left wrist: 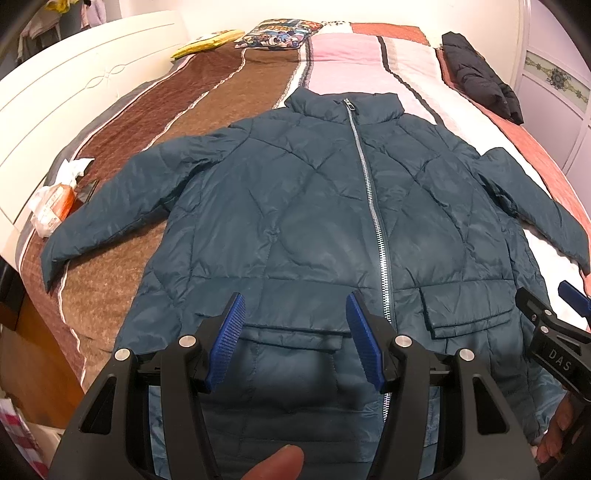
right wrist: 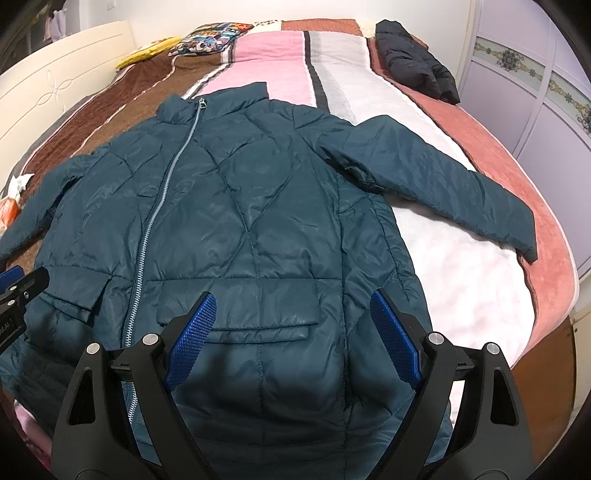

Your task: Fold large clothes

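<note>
Jacket [left wrist: 295, 206]: teal quilted puffer, laid flat, front up, on bed; zipped shut; collar at 12 o'clock, hem at 6 o'clock, nearest the cams.
Sleeves: both spread outward; one cuff [left wrist: 50, 266] seen at 9 o'clock in left wrist view, other cuff [right wrist: 524, 243] at 3 o'clock in right wrist view.
Zipper [left wrist: 373, 206]: silver, run from collar down to hem.
Left gripper [left wrist: 295, 332]: jaws held apart, approx. two-thirds open; nothing gripped; blue pads seen above a pocket flap [left wrist: 291, 338], contact w/ fabric not discernible.
Right gripper [right wrist: 291, 328]: jaws spread wide, nothing held betw. pads; poised over the other pocket flap [right wrist: 258, 328].
Bedspread [right wrist: 280, 59]: striped brown, pink, white, rust.
Black garment [right wrist: 413, 59]: bundled at 1 o'clock, well apart from jacket.
Pillows: yellow one [left wrist: 207, 42] and patterned one [left wrist: 277, 33] at 11–12 o'clock.
Thumb [left wrist: 275, 463]: seen at 6 o'clock, left wrist view.
</note>
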`<state>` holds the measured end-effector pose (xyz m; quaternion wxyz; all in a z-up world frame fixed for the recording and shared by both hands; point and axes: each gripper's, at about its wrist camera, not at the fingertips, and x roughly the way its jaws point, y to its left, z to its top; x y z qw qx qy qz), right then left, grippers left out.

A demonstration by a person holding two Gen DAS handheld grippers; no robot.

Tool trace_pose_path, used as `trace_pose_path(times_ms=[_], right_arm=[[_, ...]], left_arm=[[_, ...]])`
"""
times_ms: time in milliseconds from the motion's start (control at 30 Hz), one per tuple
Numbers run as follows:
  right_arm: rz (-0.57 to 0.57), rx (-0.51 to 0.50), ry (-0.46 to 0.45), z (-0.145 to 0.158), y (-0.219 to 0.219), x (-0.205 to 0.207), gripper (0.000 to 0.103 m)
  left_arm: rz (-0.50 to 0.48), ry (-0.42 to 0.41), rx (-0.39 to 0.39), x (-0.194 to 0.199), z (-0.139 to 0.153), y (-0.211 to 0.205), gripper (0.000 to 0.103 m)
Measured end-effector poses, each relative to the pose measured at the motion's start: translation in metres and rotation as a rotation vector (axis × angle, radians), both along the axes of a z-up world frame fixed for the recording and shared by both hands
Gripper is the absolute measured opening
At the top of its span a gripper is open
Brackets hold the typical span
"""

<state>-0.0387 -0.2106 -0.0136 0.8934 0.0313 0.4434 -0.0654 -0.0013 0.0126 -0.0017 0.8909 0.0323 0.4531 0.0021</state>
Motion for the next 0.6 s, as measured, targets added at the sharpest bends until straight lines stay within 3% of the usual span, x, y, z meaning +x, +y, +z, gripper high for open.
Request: trace_pose_path(times_ms=[600], right_arm=[[-0.001,-0.001,0.002,0.0002,-0.0006,-0.0004,0.085]], left_arm=[[0.010,0.000,-0.006,0.0023,0.0016,0.0035,0.057]])
